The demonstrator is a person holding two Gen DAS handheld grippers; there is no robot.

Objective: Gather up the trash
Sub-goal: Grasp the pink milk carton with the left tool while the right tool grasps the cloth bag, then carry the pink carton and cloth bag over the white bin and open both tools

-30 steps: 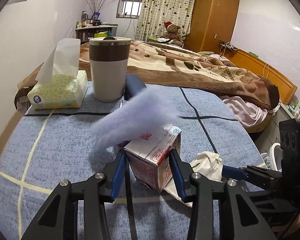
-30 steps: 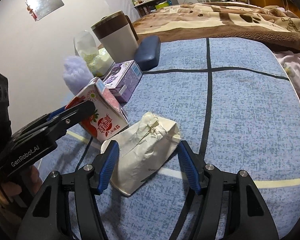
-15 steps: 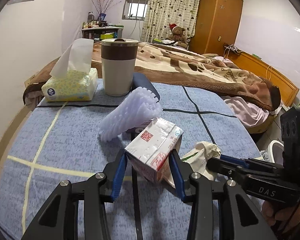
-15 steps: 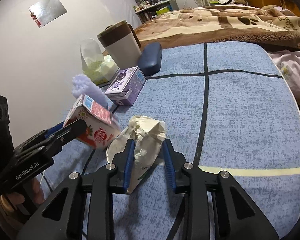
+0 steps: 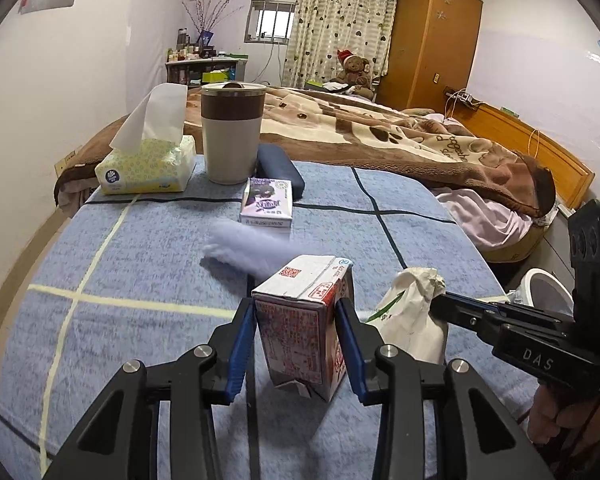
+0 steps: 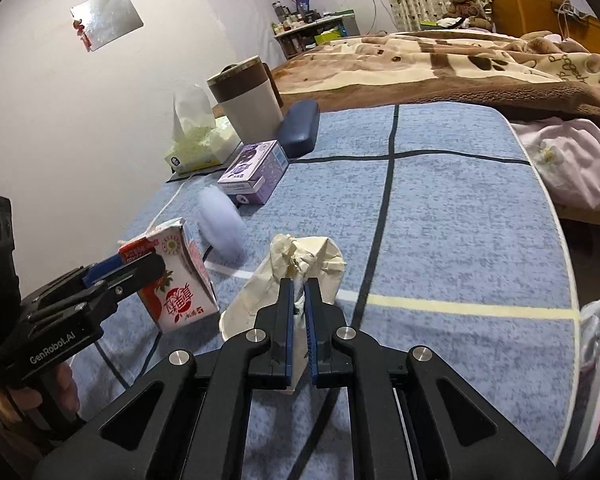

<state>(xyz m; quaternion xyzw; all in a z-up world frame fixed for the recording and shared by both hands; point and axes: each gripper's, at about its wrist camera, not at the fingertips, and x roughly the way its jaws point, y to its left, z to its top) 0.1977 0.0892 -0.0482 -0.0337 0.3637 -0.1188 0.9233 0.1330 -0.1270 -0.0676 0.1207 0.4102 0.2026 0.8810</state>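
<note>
The milk carton (image 5: 304,328) is clamped between the left gripper (image 5: 296,344) fingers; at three o'clock, the crumpled paper bag (image 6: 296,276) is pinched by the nearly closed right gripper (image 6: 299,320).

Two grippers, the left gripper (image 5: 296,334) and the right gripper (image 6: 299,312), work over one table (image 5: 140,264) with a blue checked cloth. On it: one red-and-white drink carton (image 5: 304,332), one crumpled paper bag (image 6: 296,268), one pale foam sleeve (image 5: 248,248), one purple box (image 5: 267,204), one dark blue case (image 5: 280,168), one lidded cup (image 5: 233,132) and one pack of tissues (image 5: 146,162). Beyond, one bed (image 5: 380,132), one wardrobe (image 5: 430,40), one teddy bear (image 5: 352,70).
</note>
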